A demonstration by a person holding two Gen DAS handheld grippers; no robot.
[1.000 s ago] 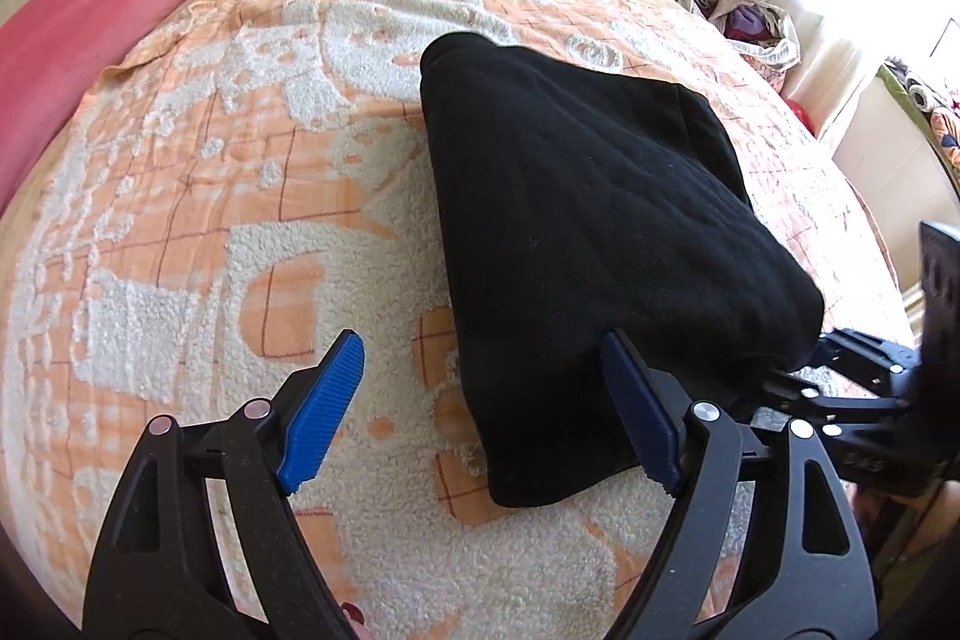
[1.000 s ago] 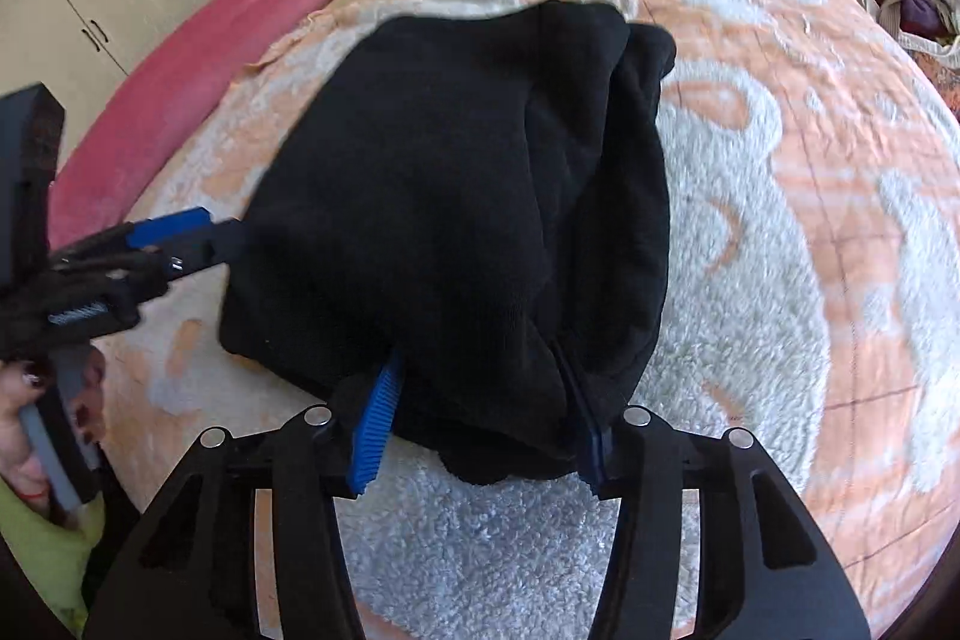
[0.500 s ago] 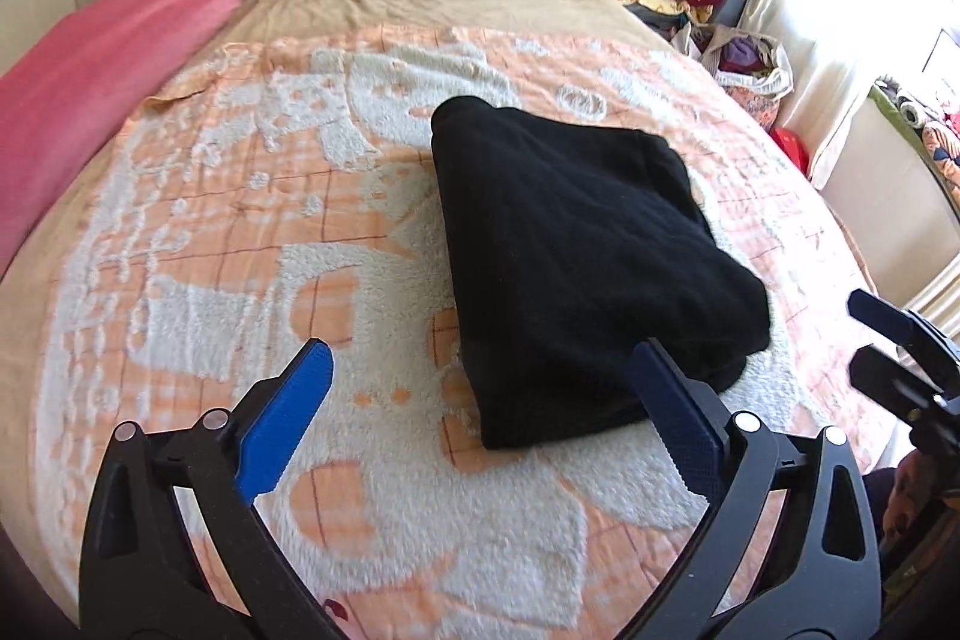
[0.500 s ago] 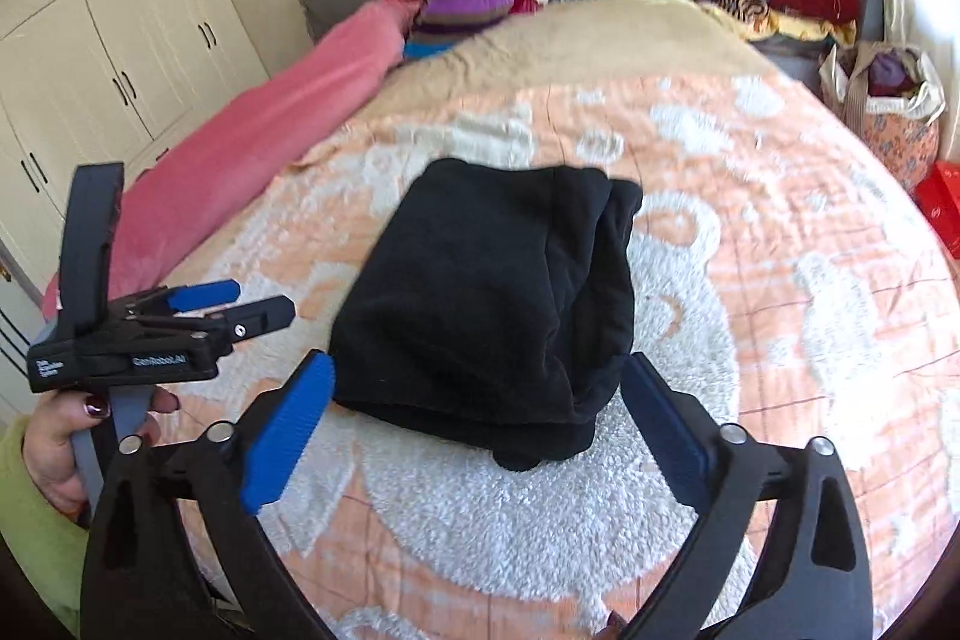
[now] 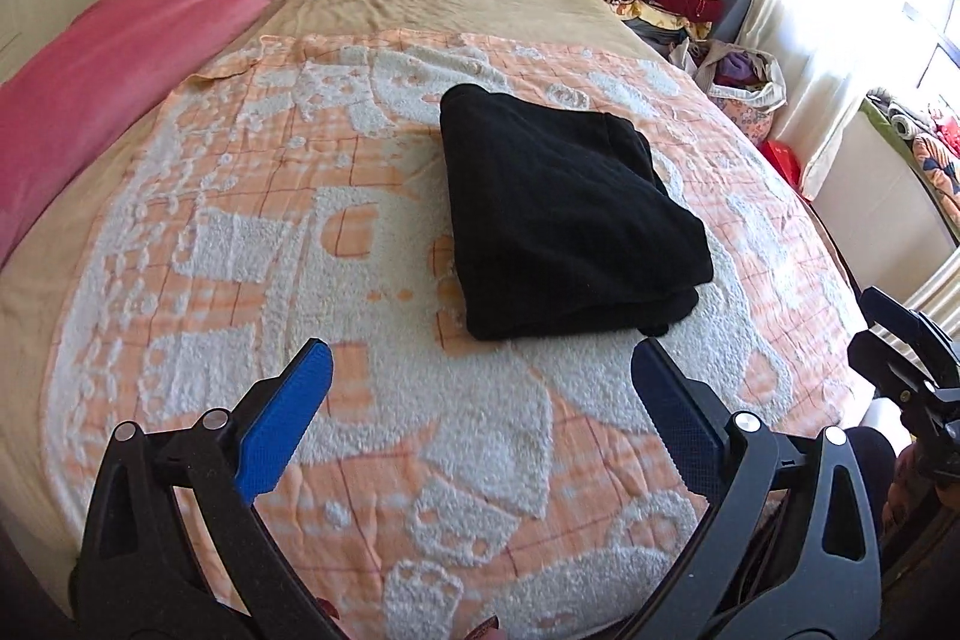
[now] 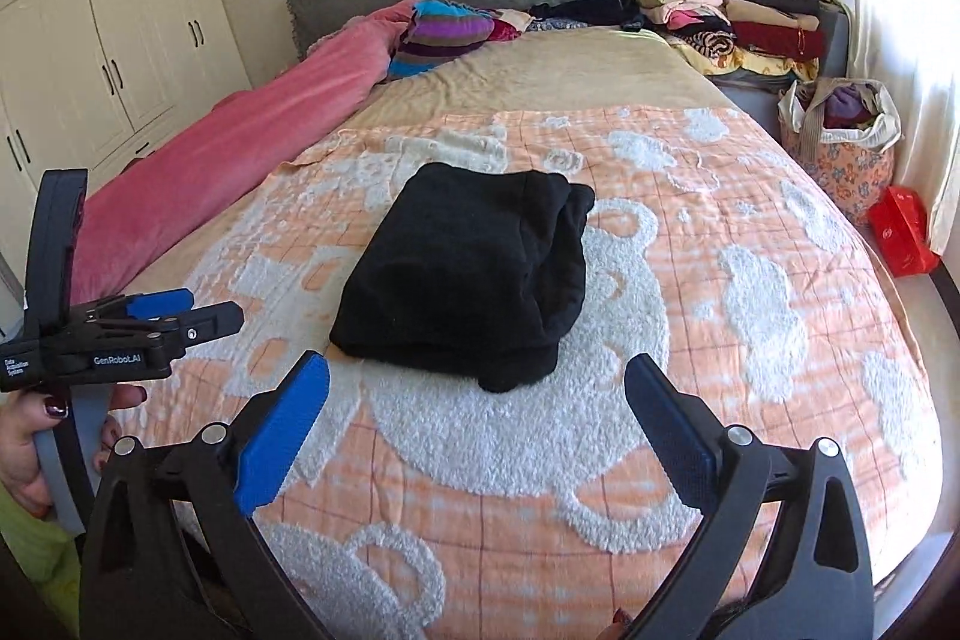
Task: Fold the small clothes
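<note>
The left gripper (image 5: 480, 388) is drawn back with its jaws just spread wide and empty. The black garment (image 5: 558, 220), released, is left folded on the orange blanket (image 5: 240, 232) of the bed. The right gripper (image 6: 477, 403) is likewise withdrawn, jaws newly parted and empty, so this fold is judged finished.

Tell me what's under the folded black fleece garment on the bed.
The folded black fleece garment lies directly on the orange-and-white textured blanket, which shows all around it. Whatever lies beneath the garment's middle or between its folds is covered.
</note>
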